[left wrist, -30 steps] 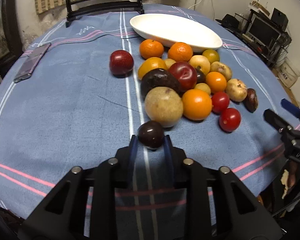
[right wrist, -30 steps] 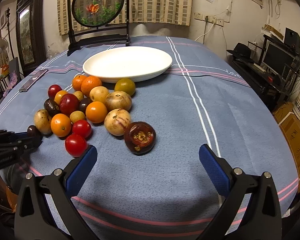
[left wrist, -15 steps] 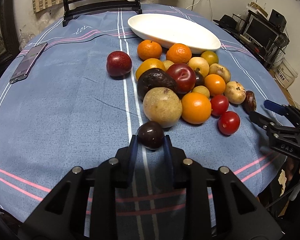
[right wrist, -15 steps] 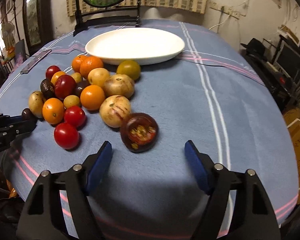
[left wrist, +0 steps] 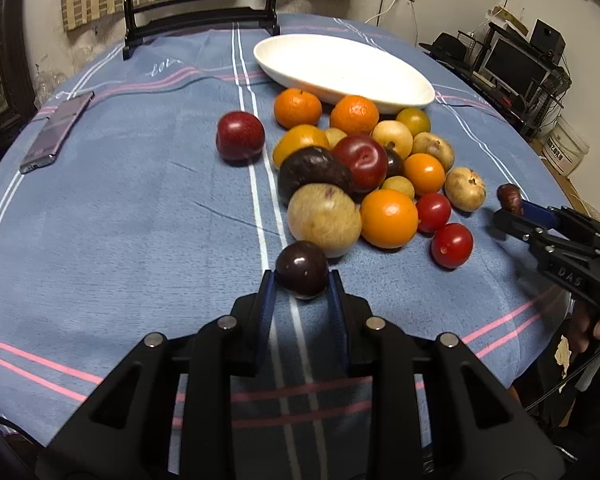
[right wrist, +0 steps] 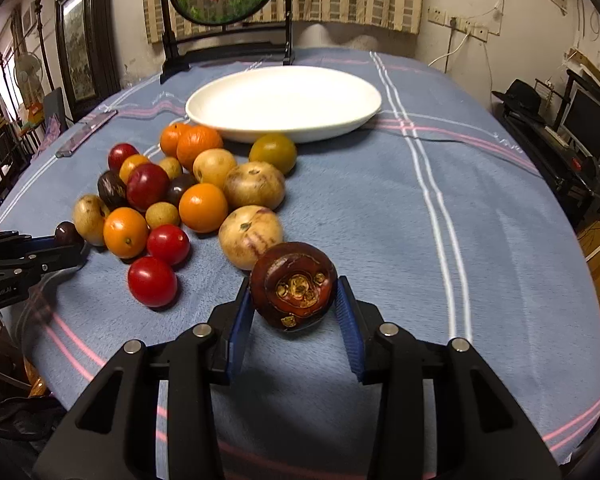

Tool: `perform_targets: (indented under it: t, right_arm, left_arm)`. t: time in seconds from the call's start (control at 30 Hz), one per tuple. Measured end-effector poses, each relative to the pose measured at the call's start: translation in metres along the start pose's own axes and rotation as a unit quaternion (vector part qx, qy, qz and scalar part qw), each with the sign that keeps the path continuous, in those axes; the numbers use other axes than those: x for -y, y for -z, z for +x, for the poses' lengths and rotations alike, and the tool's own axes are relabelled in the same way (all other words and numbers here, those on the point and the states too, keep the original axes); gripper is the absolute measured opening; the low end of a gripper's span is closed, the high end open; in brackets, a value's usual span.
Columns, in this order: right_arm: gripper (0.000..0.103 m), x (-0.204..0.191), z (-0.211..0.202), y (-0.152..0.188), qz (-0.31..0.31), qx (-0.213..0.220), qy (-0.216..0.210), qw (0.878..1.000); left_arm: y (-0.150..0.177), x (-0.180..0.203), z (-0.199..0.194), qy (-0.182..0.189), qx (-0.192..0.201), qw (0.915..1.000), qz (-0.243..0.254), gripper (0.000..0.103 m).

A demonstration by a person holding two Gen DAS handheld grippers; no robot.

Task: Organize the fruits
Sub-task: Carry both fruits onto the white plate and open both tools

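The left gripper (left wrist: 302, 294) clamps a small dark plum (left wrist: 301, 267); the right gripper (right wrist: 294, 312), just closing, pinches a brown mangosteen (right wrist: 293, 286).

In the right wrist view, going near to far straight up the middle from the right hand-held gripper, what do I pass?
Right hand-held gripper → dark mangosteen between its pads → pale round fruit → second pale fruit → greenish-yellow fruit → white plate → black screen stand.
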State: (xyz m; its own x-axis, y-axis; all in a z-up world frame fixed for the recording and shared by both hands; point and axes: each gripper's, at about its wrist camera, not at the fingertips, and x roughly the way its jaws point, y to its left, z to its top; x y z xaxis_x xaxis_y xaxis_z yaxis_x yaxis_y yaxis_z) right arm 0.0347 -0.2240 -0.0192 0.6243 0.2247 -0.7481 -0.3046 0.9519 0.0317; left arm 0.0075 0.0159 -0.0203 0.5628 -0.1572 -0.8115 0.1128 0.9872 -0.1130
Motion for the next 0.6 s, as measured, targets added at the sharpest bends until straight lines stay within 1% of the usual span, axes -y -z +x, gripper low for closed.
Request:
perform_targets:
  t: [0.23, 0.37, 0.43, 0.5, 0.6]
  right_arm:
    - [0.041, 0.003, -0.021, -0.009, 0.008, 0.033, -0.015, 0.999]
    - [0.041, 0.001, -0.024, -0.023, -0.001, 0.046, -0.028, 0.999]
    - [0.041, 0.001, -0.021, -0.035, -0.005, 0.051, -0.029, 0.998]
    - [0.041, 0.002, -0.017, -0.05, -0.01, 0.056, -0.021, 0.998]
    - [0.041, 0.002, -0.004, -0.077, -0.021, 0.06, -0.015, 0.998]
  left_arm:
    - [-0.002, 0.002, -0.027, 0.006, 0.027, 0.9996, 0.011, 0.027]
    - [-0.019, 0.005, -0.037, 0.017, 0.042, 0.9987, 0.022, 0.027]
    - [-0.038, 0.009, -0.033, 0.019, 0.044, 0.9982, 0.035, 0.027]
    - [-0.065, 0.015, -0.025, 0.027, 0.048, 0.9975, 0.044, 0.027]
    - [-0.104, 0.024, -0.005, 0.024, 0.051, 0.9964, 0.063, 0.027]
